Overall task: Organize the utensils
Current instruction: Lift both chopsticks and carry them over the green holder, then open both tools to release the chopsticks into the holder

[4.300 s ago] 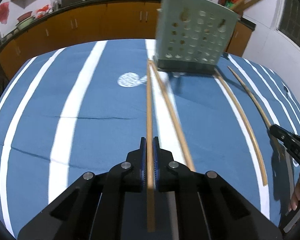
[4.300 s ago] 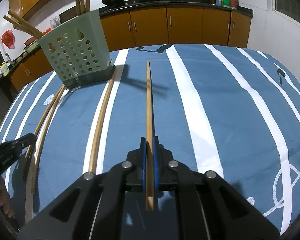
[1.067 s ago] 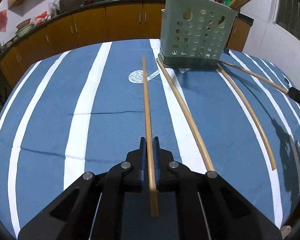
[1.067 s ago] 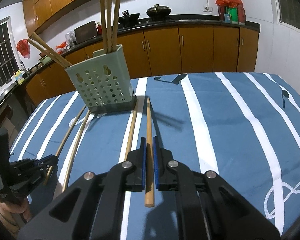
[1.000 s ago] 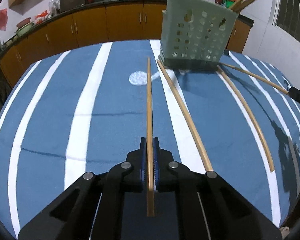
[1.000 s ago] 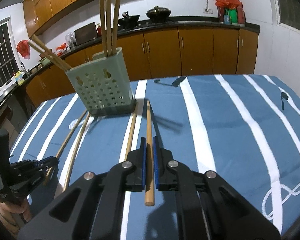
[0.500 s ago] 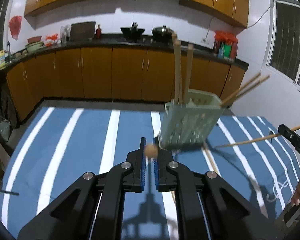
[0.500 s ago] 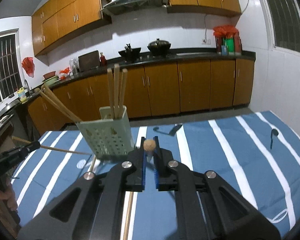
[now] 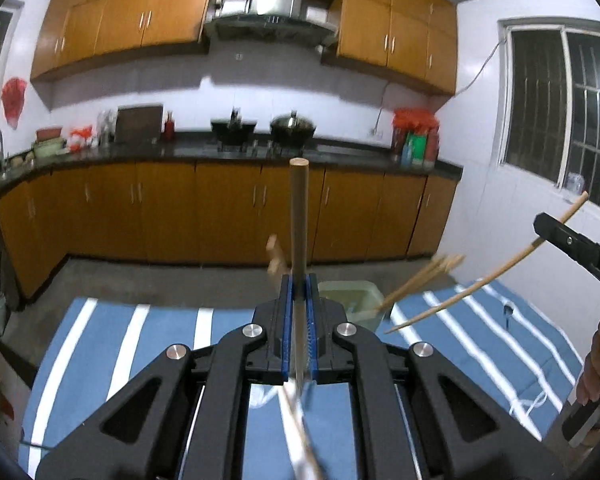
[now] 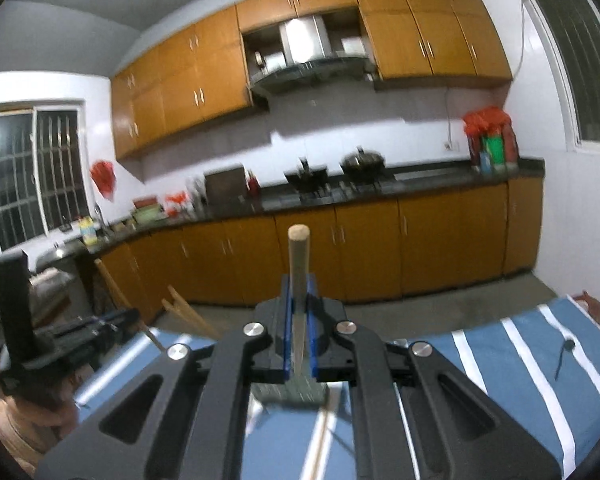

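Note:
My left gripper [image 9: 299, 280] is shut on a long wooden chopstick [image 9: 299, 216] that now stands upright above the table. The pale green perforated holder [image 9: 350, 300] sits on the table just right of my jaws, with several chopsticks [image 9: 420, 276] leaning out of it. My right gripper [image 10: 299, 280] is shut on another upright chopstick [image 10: 299, 264]; the holder's base [image 10: 290, 394] shows below it. The right gripper [image 9: 572, 240] and its chopstick [image 9: 480, 280] also show at the right of the left wrist view. The left gripper [image 10: 80, 332] shows at the left of the right wrist view.
The table has a blue cloth with white stripes [image 9: 132, 332]. Loose chopsticks lie on it, one [image 9: 296, 428] under my left gripper and one [image 10: 320, 440] under my right. Kitchen cabinets [image 9: 220, 212] and a counter with pots [image 9: 292, 128] stand behind.
Both grippers have lifted their chopsticks off the cloth and tipped them from lying flat to upright. Both cameras now look over the holder toward the kitchen.

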The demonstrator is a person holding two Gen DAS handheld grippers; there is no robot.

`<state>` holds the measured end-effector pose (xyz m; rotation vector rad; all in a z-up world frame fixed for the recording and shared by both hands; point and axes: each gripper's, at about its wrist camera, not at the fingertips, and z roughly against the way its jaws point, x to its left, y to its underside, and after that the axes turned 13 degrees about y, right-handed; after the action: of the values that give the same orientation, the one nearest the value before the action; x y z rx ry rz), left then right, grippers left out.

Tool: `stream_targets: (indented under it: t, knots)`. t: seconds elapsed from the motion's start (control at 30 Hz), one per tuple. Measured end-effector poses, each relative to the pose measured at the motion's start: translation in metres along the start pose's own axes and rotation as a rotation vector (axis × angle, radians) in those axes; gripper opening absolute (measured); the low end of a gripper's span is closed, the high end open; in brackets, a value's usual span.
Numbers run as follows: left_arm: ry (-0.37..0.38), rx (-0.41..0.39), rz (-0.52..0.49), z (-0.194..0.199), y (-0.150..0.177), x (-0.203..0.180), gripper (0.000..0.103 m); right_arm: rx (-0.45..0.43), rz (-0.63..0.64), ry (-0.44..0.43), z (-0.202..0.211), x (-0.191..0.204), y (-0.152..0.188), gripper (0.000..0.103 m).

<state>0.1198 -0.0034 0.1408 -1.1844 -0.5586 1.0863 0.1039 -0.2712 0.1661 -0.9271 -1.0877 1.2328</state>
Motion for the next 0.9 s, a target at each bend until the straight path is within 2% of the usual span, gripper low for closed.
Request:
stream_targets:
  t: [0.13, 0.23, 0.33, 0.53, 0.73, 0.77, 0.8, 0.87, 0.9]
  knots:
    - [0.002, -0.096, -0.004, 0.001, -0.021, -0.012, 0.007, -0.072, 0.018, 0.002, -0.003, 0.014, -0.02, 0.008]
    - [-0.018, -0.162, -0.006, -0.007, -0.032, -0.017, 0.007, -0.054, 0.025, 0.006, -0.019, 0.021, -0.022, 0.008]
    - [-0.031, -0.184, 0.002, -0.018, -0.034, -0.016, 0.007, -0.029, 0.034, 0.019, -0.038, 0.025, -0.018, 0.008]
    - [-0.037, -0.166, 0.022, -0.047, -0.026, -0.009, 0.007, 0.013, 0.042, 0.037, -0.065, 0.03, -0.009, 0.008]
    - [-0.033, -0.087, 0.068, -0.074, -0.012, 0.001, 0.008, 0.08, 0.074, 0.051, -0.092, 0.036, 0.003, 0.011]
    - [-0.03, -0.086, 0.073, -0.073, -0.011, 0.002, 0.012, 0.083, 0.078, 0.047, -0.093, 0.036, 0.005, 0.014]
    - [-0.031, -0.088, 0.073, -0.072, -0.011, 0.003, 0.024, 0.076, 0.079, 0.048, -0.092, 0.036, 0.005, 0.017]
    - [-0.04, -0.104, 0.065, -0.066, -0.013, 0.002, 0.037, 0.062, 0.075, 0.05, -0.088, 0.034, 0.005, 0.02]
    - [-0.04, -0.111, 0.063, -0.063, -0.014, 0.001, 0.037, 0.053, 0.068, 0.05, -0.085, 0.031, 0.003, 0.02]
